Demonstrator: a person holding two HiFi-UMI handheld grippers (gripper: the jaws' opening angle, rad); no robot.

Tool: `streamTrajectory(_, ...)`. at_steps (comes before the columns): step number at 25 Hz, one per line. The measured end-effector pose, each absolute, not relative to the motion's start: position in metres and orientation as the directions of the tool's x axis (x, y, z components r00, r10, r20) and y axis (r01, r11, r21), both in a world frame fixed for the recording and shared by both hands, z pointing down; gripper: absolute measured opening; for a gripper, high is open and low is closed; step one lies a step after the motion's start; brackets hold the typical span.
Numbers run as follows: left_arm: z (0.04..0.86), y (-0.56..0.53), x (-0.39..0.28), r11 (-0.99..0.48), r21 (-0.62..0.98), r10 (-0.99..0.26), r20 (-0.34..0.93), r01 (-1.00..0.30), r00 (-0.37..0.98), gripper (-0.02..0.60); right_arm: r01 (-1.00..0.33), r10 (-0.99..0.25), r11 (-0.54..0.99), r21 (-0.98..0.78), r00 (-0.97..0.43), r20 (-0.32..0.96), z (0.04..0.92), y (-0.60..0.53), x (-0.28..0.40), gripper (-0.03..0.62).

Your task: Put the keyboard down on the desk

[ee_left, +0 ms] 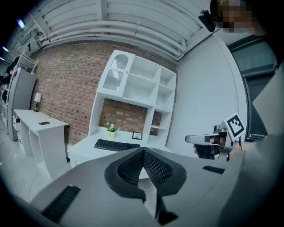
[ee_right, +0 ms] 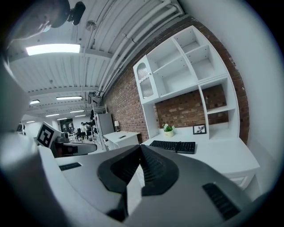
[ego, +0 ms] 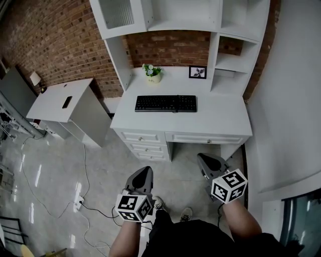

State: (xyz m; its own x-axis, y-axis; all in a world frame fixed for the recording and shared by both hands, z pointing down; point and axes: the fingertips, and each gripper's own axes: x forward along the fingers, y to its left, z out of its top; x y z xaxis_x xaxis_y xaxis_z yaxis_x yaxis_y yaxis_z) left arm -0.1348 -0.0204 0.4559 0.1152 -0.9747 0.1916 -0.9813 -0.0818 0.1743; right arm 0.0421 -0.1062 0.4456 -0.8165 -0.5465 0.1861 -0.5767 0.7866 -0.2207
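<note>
This was an office, loft-style: a white desk (ego: 220, 118) with a keyboard (ego: 165, 103) and shelf hutch (ego: 186, 11) stood against a bare brick wall (ego: 65, 40), a second white desk (ego: 52, 103) sat beside it, and strip lights (ee_right: 53, 48) ran along the ribbed ceiling (ee_right: 66, 73).

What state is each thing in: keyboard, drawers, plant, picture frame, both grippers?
Black rectangular keyboard: lying flat on the white desk, not held.
White desk drawers: all closed.
Small green plant in a pale pot: upright at the desk's back.
Black-framed picture: standing upright.
Left gripper: shut, empty.
Right gripper: shut, empty.
</note>
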Motion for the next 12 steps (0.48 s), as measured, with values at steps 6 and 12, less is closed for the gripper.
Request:
streamTrajectory(6, 0.4579, -0.0178, -0.1302, -0.079, 0.161, -0.974, 0.2, -0.984, 0.111, 0.018, -0.574, -0.544, 0.789, -0.219, -0.818, 0.186, 0.4476, -0.1029, 0.0469, 0.017)
streamTrajectory(12, 0.4557, -0.0213, -0.1292, -0.086, 0.161, -0.973, 0.2, -0.983, 0.118, 0.018, -0.579, -0.548, 0.786, -0.218, -0.815, 0.188, 0.4463, -0.1051, 0.0488, 0.017)
